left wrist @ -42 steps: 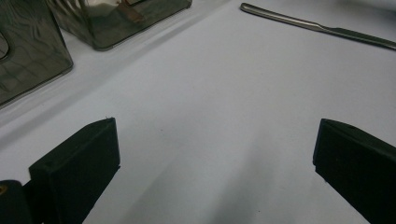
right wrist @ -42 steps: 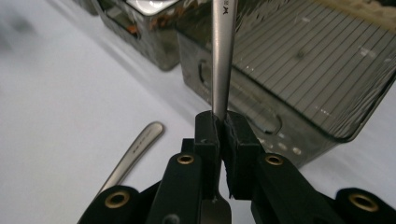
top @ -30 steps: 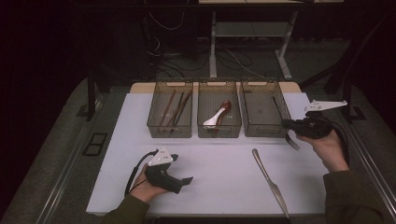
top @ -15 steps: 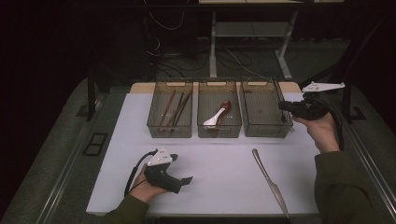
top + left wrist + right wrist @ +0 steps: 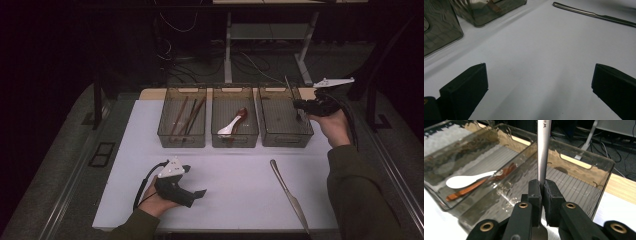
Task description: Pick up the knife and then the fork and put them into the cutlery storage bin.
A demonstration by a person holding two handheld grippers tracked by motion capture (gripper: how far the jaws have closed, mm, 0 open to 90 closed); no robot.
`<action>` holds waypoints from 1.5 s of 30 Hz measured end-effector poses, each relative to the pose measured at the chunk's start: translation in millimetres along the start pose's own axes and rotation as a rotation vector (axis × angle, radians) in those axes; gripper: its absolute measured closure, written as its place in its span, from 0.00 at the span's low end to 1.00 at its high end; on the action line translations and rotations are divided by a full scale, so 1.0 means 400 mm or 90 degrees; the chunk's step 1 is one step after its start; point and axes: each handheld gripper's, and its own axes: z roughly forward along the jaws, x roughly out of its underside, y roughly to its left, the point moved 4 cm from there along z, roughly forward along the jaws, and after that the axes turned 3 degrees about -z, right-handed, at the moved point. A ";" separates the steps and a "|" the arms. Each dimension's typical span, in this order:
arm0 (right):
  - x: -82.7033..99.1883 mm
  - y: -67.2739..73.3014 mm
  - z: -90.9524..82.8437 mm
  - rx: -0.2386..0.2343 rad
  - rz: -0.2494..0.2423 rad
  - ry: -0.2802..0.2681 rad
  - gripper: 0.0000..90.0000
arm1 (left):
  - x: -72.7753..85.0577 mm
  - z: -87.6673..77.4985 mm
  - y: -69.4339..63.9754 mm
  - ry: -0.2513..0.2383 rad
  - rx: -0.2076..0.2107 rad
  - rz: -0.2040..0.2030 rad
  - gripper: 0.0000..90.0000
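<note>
Three bins stand in a row on the tabletop. At left, the left hand-held gripper rests with jaws wide and empty. At right, the right hand-held gripper clamps a fork by its handle above the right bin. Best lower the fork's tilt until it lies along the bin's length, bring it close to the floor, then release, clear of the walls.

The left hand-held gripper has its two black jaws set wide apart above the bare white tabletop, with nothing between them. Beyond lie a metal knife at upper right and two smoky translucent bins at upper left.
</note>
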 end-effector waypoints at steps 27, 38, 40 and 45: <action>0.072 0.001 0.112 -0.007 -0.046 0.165 0.92 | 0.002 0.004 -0.004 0.007 0.004 0.004 0.00; 0.064 0.005 0.084 -0.026 -0.001 0.135 0.67 | 0.002 0.004 -0.005 0.007 0.005 0.004 0.00; 0.059 0.009 0.069 -0.032 0.011 0.122 0.64 | 0.002 0.004 -0.005 0.007 0.005 0.004 0.00; 0.048 0.030 0.014 -0.039 0.028 0.078 0.62 | 0.002 0.004 -0.005 0.007 0.004 0.005 0.00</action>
